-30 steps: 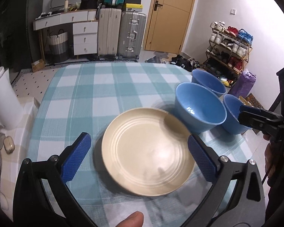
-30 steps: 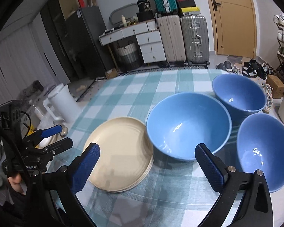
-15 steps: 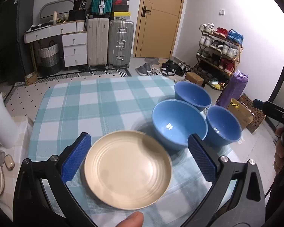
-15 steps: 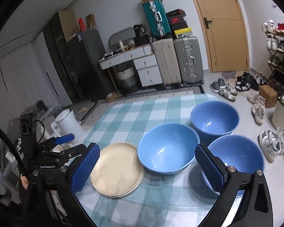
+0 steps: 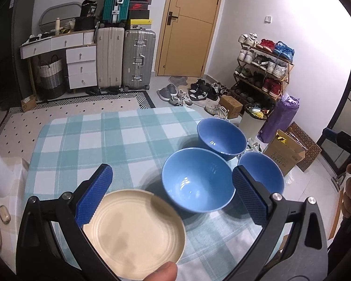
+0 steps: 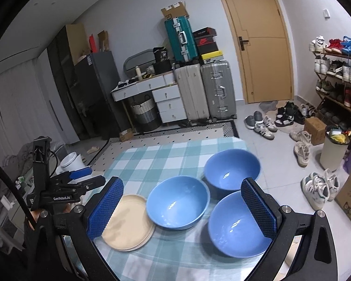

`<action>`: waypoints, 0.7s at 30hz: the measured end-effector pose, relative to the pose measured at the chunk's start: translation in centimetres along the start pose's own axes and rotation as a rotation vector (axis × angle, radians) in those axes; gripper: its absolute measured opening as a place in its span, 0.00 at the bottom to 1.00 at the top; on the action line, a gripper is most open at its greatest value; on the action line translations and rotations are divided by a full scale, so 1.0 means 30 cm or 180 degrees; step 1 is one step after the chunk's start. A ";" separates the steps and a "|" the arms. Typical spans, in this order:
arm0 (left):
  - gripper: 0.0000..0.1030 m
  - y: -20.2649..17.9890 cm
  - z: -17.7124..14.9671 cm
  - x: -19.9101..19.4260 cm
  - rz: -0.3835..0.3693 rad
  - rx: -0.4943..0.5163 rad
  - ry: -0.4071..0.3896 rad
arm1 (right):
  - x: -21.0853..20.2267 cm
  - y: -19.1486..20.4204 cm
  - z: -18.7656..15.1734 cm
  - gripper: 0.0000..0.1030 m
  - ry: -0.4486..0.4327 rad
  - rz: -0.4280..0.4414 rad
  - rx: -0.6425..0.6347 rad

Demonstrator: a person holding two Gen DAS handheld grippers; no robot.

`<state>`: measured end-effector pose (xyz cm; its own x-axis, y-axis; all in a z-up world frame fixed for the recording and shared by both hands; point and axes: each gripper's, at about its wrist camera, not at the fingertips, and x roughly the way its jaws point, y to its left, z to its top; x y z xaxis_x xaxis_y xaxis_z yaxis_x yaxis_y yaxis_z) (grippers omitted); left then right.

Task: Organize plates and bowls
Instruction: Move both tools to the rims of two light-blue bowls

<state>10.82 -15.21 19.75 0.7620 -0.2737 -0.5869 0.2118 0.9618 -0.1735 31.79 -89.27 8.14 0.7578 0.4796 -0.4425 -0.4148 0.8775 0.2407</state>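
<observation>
bowls: glossy blue, highlights were seen
plate: matt cream, ridged
tablecloth: checked cloth

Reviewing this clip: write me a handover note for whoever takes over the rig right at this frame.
Left gripper: open, empty, above the table's near edge over the cream plates.
Right gripper: open, empty, above the bowls.
Cream plates look like a stack, beside the middle blue bowl.
Far blue bowl and near-right blue bowl sit close around it on the checked tablecloth.
Done: plates appear stacked; nothing held.
Left: the three bowls are separate, not nested. Probably stack them next.
</observation>
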 end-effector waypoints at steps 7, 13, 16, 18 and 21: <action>0.99 -0.065 0.081 0.085 -0.0037 0.0060 0.0046 | 0.047 -0.108 0.033 0.99 0.0108 -0.0128 0.0107; 0.99 -0.089 0.133 0.203 -0.0070 0.0054 0.0159 | 0.118 -0.187 0.050 0.99 0.0240 -0.0254 0.0174; 0.99 -0.096 0.153 0.269 -0.0084 0.0061 0.0221 | 0.169 -0.217 0.058 0.99 0.0287 -0.0318 0.0197; 0.99 -0.098 0.168 0.322 -0.0087 0.0059 0.0271 | 0.197 -0.241 0.063 0.99 0.0322 -0.0338 0.0218; 0.99 -0.104 0.183 0.384 -0.0089 0.0061 0.0325 | 0.233 -0.268 0.068 0.99 0.0347 -0.0372 0.0224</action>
<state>22.29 -21.31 17.87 0.6896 -0.2987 -0.6597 0.2444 0.9535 -0.1763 41.45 -92.97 4.89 0.7380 0.3748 -0.5612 -0.2880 0.9270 0.2404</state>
